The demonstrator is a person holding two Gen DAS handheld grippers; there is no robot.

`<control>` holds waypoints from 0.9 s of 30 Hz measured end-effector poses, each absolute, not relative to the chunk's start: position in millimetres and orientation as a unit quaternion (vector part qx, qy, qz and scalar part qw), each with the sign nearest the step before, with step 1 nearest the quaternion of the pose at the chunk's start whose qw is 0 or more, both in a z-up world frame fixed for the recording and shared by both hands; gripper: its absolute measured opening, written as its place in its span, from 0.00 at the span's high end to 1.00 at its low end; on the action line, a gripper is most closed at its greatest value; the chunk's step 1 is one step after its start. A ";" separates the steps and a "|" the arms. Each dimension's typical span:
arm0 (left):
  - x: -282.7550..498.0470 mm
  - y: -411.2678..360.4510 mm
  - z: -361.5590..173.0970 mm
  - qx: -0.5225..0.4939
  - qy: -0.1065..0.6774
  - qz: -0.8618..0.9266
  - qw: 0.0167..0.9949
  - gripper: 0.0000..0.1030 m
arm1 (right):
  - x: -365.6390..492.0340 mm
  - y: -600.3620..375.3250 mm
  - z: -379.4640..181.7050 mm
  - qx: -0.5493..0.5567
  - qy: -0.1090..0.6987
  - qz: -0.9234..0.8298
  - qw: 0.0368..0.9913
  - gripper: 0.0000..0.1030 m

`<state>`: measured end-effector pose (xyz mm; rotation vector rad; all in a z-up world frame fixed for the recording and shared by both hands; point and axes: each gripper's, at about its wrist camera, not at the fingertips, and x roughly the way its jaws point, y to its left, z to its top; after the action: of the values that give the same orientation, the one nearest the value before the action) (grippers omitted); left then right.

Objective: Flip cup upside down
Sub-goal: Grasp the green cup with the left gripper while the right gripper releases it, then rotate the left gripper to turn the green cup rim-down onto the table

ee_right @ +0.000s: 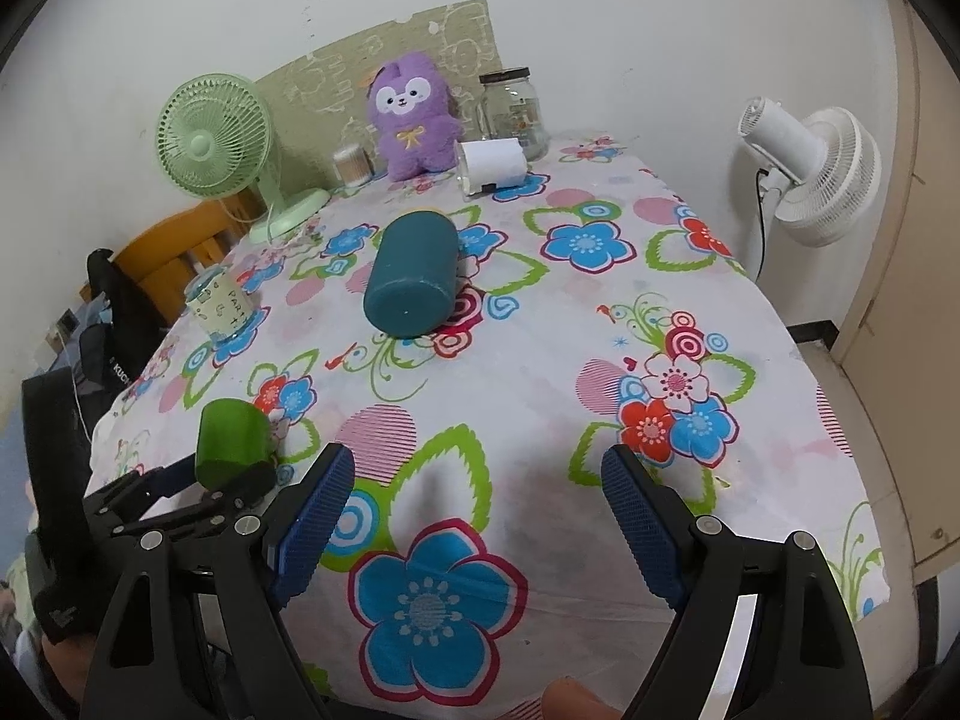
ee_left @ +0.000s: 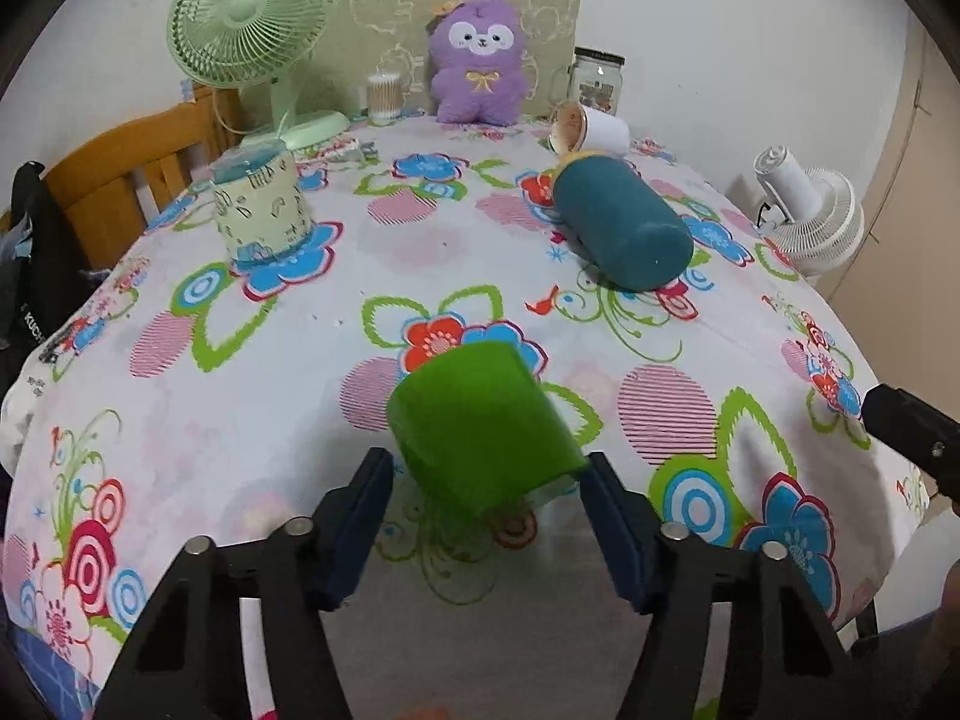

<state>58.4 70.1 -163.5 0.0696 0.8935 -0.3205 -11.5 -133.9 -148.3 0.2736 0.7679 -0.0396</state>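
A green cup [ee_left: 480, 426] is held between the blue pads of my left gripper [ee_left: 486, 480], tilted, just above the flowered tablecloth near the front edge. In the right wrist view the green cup [ee_right: 231, 441] shows at lower left, gripped by the left gripper [ee_right: 240, 477]. My right gripper [ee_right: 480, 510] is open and empty over the cloth at the front; its tip [ee_left: 912, 426] shows at the right of the left wrist view.
A teal cup [ee_left: 624, 222] lies on its side mid-table. A white cup [ee_left: 591, 129] lies behind it. A patterned cup [ee_left: 261, 204] stands upside down at left. Green fan [ee_left: 252, 18], purple plush [ee_left: 477, 60], glass jar [ee_left: 597, 81] and cotton swabs [ee_left: 384, 97] line the back. White fan [ee_right: 810, 174] stands right.
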 end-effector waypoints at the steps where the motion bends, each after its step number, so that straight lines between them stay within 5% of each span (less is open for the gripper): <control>1: 58.6 72.2 -161.1 0.032 0.428 -0.154 0.890 0.39 | -11.2 -133.0 -148.5 0.133 0.374 -0.018 0.918 0.16; 12: 61.4 89.9 -147.6 0.028 0.426 -0.145 0.892 0.40 | -10.5 -123.7 -146.9 0.130 0.372 -0.008 0.919 0.16; 27: 72.4 116.3 -112.1 0.103 0.534 -0.211 0.812 0.40 | -6.6 -109.7 -150.6 0.122 0.382 0.019 0.916 0.16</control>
<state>72.4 116.3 -112.1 0.2195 1.1408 -0.4507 -6.6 -109.7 -150.6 0.2501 0.7867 0.0401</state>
